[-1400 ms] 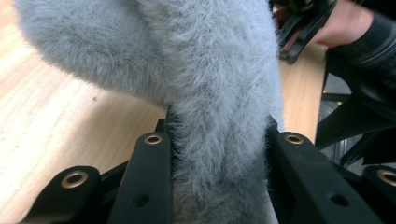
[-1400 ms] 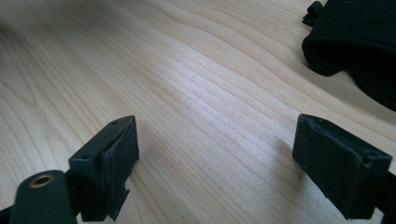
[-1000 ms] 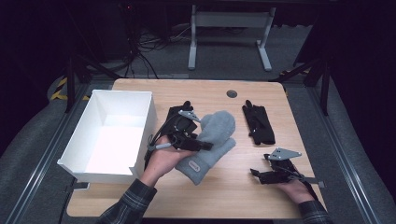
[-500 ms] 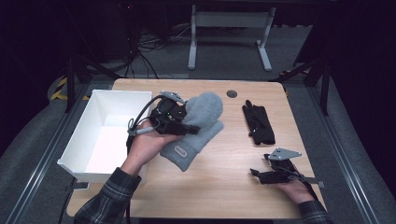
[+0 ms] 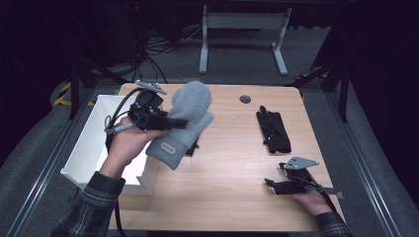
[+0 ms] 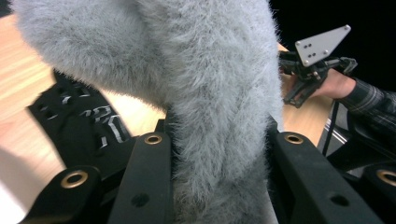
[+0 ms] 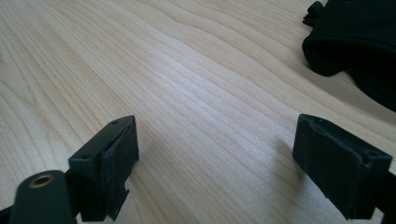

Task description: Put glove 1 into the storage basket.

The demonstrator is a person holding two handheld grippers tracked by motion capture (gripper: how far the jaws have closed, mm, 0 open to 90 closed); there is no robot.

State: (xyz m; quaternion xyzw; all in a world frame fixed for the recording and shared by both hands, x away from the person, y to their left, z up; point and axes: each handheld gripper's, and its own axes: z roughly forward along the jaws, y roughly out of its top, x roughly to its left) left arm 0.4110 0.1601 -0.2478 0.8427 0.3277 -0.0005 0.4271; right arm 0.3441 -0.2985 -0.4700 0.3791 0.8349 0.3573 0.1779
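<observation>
A grey fuzzy mitten with a small label near its cuff hangs above the table's left half. My left gripper is shut on it, beside the white box. In the left gripper view the mitten bulges between the two jaws of the left gripper. Below it a black glove with pale markings lies on the wood. Near the front right edge my right gripper rests low and open; in its own view the right gripper has bare wood between its fingers.
A pair of black gloves lies at the right of the wooden table, and its cuff shows just beyond the right gripper. A dark round grommet sits near the far edge. The right hand's gripper appears far off.
The left gripper has lifted the grey mitten off the table and carried it left and away, up beside the white box. The right gripper has stayed where it was.
</observation>
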